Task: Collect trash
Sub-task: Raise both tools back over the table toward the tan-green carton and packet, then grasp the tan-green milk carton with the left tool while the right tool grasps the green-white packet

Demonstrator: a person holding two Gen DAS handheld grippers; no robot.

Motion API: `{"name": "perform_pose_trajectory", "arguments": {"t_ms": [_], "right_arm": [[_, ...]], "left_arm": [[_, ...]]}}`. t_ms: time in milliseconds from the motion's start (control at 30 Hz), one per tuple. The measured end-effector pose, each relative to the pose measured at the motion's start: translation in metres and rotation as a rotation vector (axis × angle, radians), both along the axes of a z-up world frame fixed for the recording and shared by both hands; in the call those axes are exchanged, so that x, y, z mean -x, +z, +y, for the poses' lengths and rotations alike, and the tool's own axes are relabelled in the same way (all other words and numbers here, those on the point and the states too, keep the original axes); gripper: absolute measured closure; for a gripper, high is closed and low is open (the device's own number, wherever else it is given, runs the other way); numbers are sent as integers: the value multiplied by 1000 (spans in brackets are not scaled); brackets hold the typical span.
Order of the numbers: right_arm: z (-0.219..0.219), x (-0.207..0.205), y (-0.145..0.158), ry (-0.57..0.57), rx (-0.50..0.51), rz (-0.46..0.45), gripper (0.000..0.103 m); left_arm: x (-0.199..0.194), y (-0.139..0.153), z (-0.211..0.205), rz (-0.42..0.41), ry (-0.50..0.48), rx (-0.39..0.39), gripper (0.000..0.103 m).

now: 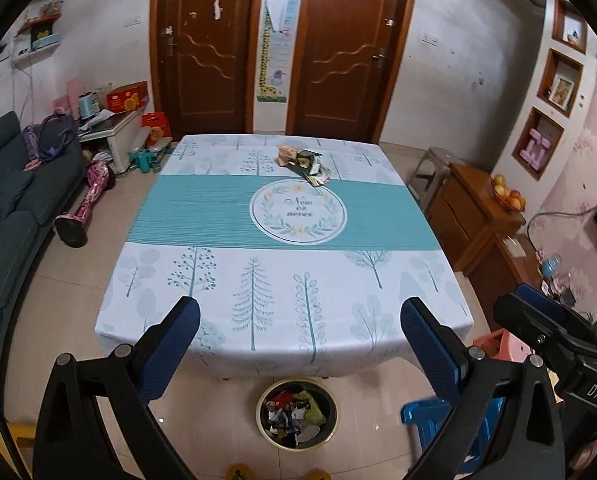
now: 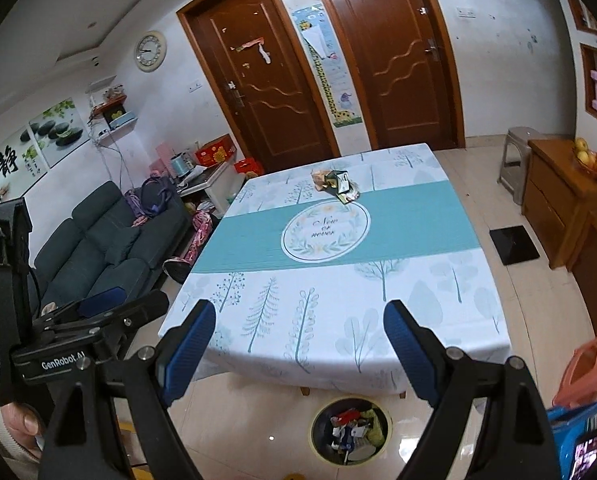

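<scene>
A: Start with the bench. Anything on it?

B: Only a small trash pile, at twelve o'clock from the round print, near the far edge. The bin sits on the floor at six o'clock, just under the near edge, already well filled.

A: The claws?

B: Left claw and right claw both released, holding nothing, above the near edge.

A: So which step?

B: Between loads, I'd say. Next calls for a long reach across to the pile.
</scene>
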State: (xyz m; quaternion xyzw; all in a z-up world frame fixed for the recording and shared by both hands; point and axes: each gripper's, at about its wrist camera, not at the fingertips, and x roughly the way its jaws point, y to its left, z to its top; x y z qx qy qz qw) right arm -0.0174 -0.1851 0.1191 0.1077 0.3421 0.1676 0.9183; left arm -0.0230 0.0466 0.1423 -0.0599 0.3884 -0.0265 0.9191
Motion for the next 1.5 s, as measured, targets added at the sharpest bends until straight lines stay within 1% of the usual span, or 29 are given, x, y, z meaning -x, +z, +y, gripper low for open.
{"name": "perform_pose_trajectory", "arguments": {"t_ms": [200, 300, 433, 533, 633, 667, 800, 833, 900, 967, 1067, 1133, 1200, 1267, 1333, 1433, 1500], "right_arm": [[4, -22, -6, 22, 2, 6, 17], [7, -37, -9, 18, 8, 9, 17], [12, -66, -15, -3, 17, 28, 17], [17, -94, -22, -35, 30, 46, 17], [23, -128, -29, -90, 27, 77, 17], [24, -139, -32, -104, 19, 91, 17], [31, -196, -50, -185, 1, 163, 17], [32, -204, -54, -202, -1, 171, 17], [34, -231, -65, -259, -10, 200, 17], [35, -252, -73, -291, -16, 218, 17], [41, -292, -83, -320, 0, 239, 17], [44, -314, -88, -320, 20, 235, 17], [49, -344, -96, -313, 64, 232, 17], [50, -370, -106, -308, 94, 252, 17], [49, -391, -116, -298, 92, 273, 17], [47, -420, -132, -287, 88, 290, 18], [46, -437, -148, -280, 123, 311, 22]], "left_arm": [[-25, -3, 5, 31, 19, -20, 3], [-44, -7, 6, 44, 5, -25, 3], [-79, -15, 10, 71, -30, -31, 4], [-116, -22, 14, 97, -77, -48, 4], [-161, -30, 15, 136, -160, -77, 4], [-181, -34, 18, 156, -190, -79, 4], [-250, -50, 26, 234, -280, -70, 4], [-273, -55, 29, 257, -303, -65, 4], [-309, -64, 32, 283, -334, -55, 4], [-341, -71, 35, 299, -345, -42, 4], [-391, -85, 42, 343, -347, 19, 4], [-424, -97, 46, 380, -332, 72, 4], [-451, -109, 46, 413, -314, 117, 4], [-479, -120, 45, 441, -287, 165, 4], [-496, -128, 39, 455, -276, 199, 4], [-525, -144, 27, 492, -252, 211, 4], [-541, -156, 19, 530, -221, 233, 4]]}}
